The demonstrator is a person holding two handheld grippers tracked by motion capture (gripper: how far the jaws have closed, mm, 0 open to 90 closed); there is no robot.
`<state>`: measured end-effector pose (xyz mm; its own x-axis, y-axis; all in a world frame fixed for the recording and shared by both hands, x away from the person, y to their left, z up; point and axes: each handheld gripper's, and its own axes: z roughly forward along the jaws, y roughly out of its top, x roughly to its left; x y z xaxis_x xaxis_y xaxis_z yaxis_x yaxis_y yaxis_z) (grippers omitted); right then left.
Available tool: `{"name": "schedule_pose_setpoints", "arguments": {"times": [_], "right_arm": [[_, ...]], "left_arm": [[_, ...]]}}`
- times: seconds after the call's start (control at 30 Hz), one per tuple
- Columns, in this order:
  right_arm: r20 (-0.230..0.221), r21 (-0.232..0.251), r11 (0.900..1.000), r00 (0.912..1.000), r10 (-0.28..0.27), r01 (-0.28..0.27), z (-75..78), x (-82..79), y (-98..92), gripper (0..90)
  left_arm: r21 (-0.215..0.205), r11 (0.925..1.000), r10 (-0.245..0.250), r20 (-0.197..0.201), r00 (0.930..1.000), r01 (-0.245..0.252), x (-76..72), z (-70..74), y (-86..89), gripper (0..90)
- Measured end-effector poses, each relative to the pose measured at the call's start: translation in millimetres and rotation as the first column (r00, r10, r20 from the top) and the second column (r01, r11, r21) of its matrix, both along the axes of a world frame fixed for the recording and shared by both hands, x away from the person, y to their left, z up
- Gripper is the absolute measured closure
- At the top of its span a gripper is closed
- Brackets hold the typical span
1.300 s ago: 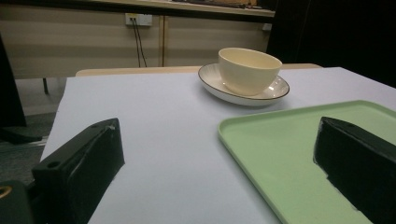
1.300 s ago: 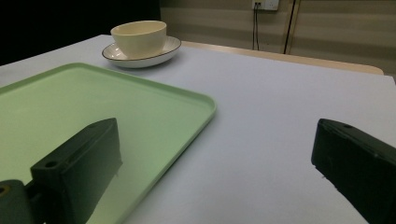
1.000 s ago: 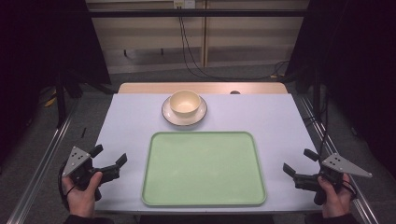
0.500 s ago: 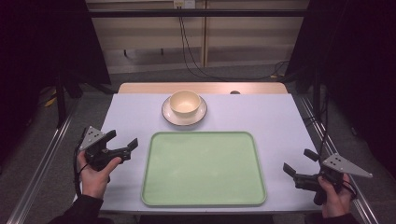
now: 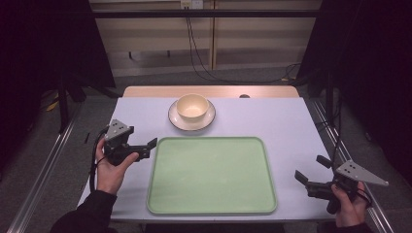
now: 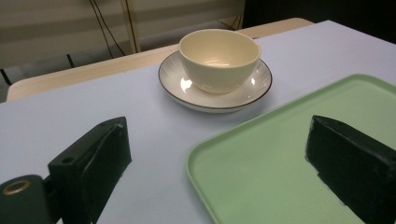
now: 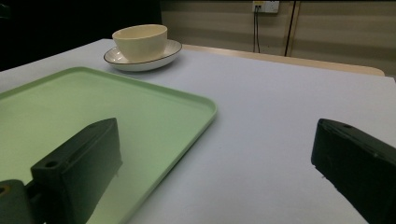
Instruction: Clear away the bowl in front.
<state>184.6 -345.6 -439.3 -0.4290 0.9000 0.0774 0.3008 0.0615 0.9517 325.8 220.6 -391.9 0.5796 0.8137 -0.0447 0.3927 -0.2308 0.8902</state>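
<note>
The high view looks from above the person's side, forward and down on the whole table (image 5: 291, 126), from far off; the left gripper view sits low and close over the table's left side, looking past its own black jaws toward the cream bowl (image 6: 219, 58) on its saucer (image 6: 215, 95); the right gripper view sits low by the table's right near corner, looking across the green tray (image 7: 93, 112) to the far side; all three share the bowl, the saucer and the tray.
</note>
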Motion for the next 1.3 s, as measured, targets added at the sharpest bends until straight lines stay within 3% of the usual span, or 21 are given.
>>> {"name": "schedule_pose_setpoints", "arguments": {"times": [0.13,0.17,0.23,0.4,0.5,0.7,0.83,0.93,1.0,1.03,1.3], "right_arm": [[0.002,-0.001,1.000,1.0000,0.005,-0.005,0.3,-1.3,0.4,0.9],[0.000,-0.005,1.000,1.0000,0.005,-0.005,0.2,-1.3,0.6,1.1],[0.000,-0.004,1.000,1.0000,0.004,-0.004,0.2,-1.5,0.6,1.1],[-0.001,-0.008,1.000,1.0000,0.003,-0.003,0.2,-1.7,1.4,1.1],[0.001,-0.007,1.000,1.0000,0.004,-0.004,0.0,-0.9,1.5,1.1],[0.003,-0.013,1.000,1.0000,0.007,-0.007,-0.1,0.4,1.6,1.1],[0.005,-0.014,1.000,0.9999,0.016,-0.016,-0.4,0.9,1.5,1.1],[0.003,-0.010,1.000,0.9998,0.018,-0.018,-0.3,0.7,2.0,1.1],[0.007,-0.012,1.000,0.9998,0.017,-0.017,-0.5,0.5,2.2,1.1],[0.005,-0.009,1.000,0.9998,0.019,-0.019,-0.4,0.3,2.4,1.1],[0.009,-0.014,1.000,0.9998,0.020,-0.020,-0.6,0.2,2.4,1.1]], "left_arm": [[-0.012,0.9997,-0.019,0.023,0.9996,0.019,11.6,1.0,-5.9,7.0],[0.021,0.9990,-0.039,0.028,0.9988,0.039,17.8,0.5,-7.8,7.0],[0.025,0.9985,-0.049,0.037,0.9981,0.048,21.3,0.2,-7.9,6.9],[-0.033,0.9991,-0.025,0.053,0.9983,0.027,33.4,-0.1,-7.3,6.9],[0.009,0.9991,-0.043,0.034,0.9985,0.042,43.1,2.2,-10.2,6.0],[0.028,0.9971,-0.071,0.039,0.9967,0.070,60.4,7.2,-20.5,9.0],[0.077,0.9938,-0.083,0.026,0.9962,0.081,72.6,10.3,-29.4,10.3],[0.064,0.9947,-0.082,0.010,0.9966,0.081,82.2,10.2,-33.1,11.5],[0.071,0.9962,-0.050,-0.008,0.9987,0.051,89.5,10.5,-34.7,11.6],[0.061,0.9964,-0.057,-0.037,0.9977,0.059,97.3,8.2,-36.9,11.9],[0.058,0.9966,-0.053,-0.092,0.9943,0.059,119.4,1.3,-49.4,15.8]]}}
